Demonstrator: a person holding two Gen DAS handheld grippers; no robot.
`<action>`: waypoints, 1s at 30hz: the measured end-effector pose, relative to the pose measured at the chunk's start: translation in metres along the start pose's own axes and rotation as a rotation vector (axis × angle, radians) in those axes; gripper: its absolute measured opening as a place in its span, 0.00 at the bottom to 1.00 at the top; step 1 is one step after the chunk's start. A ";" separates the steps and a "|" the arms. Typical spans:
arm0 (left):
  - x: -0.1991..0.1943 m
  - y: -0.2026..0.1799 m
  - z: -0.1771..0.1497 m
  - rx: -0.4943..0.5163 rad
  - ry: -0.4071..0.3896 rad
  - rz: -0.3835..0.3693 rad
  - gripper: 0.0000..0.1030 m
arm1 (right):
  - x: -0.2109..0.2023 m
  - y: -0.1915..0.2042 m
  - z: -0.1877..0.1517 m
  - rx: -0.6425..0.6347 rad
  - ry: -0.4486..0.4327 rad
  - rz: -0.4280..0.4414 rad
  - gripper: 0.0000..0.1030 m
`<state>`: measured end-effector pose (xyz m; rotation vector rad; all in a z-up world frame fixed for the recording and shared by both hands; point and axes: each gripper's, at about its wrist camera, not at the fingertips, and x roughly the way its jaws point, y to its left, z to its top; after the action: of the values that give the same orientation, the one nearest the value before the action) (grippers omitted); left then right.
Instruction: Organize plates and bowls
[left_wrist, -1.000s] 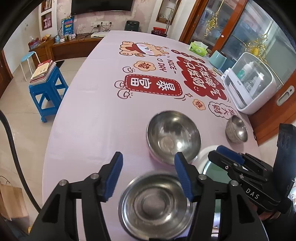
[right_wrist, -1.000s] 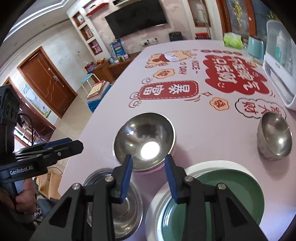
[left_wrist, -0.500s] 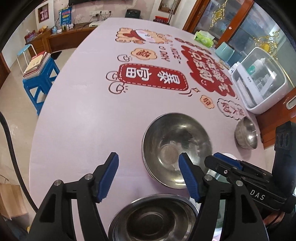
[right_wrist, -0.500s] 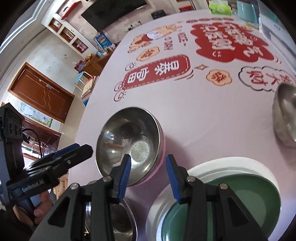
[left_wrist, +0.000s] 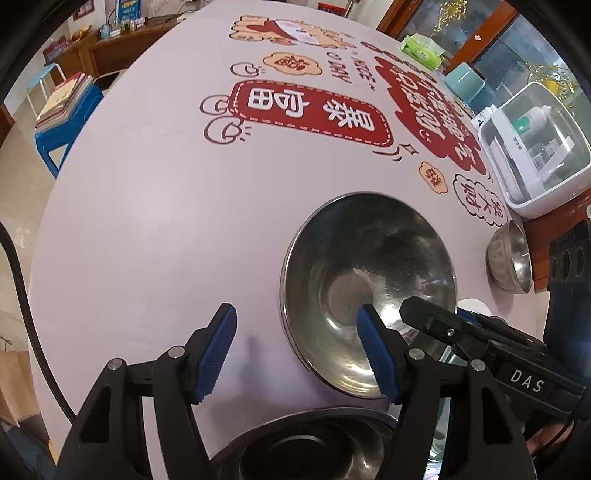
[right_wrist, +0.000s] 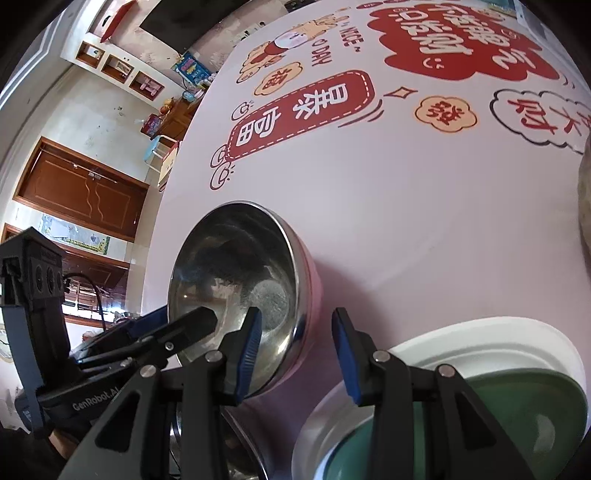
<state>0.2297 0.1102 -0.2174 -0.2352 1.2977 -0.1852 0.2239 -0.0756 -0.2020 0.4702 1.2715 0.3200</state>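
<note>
Grippers straddle opposite rim edges of the pink-sided steel bowl (left_wrist: 365, 291) mid-table: we hold our left gripper (left_wrist: 295, 354) and right gripper (right_wrist: 295, 354) apart, apparently not yet clamped, seemingly to lift it together.

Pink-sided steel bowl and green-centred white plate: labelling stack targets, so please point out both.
Pink-sided steel bowl (right_wrist: 236, 280), right wrist view, inner wall.
Green-centred white plate (right_wrist: 480, 332), right wrist view, white rim.
</note>
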 end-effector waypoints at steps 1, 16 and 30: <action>0.002 0.001 0.000 -0.002 0.005 -0.001 0.64 | 0.001 0.000 0.000 0.003 0.003 0.004 0.38; 0.023 0.004 -0.002 -0.067 0.096 -0.048 0.53 | 0.006 -0.004 -0.001 0.024 0.023 0.023 0.27; 0.002 0.001 -0.006 -0.062 0.019 -0.058 0.32 | -0.001 -0.001 -0.006 0.037 -0.001 0.049 0.24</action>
<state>0.2247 0.1102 -0.2205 -0.3246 1.3176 -0.1974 0.2178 -0.0755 -0.2031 0.5337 1.2687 0.3377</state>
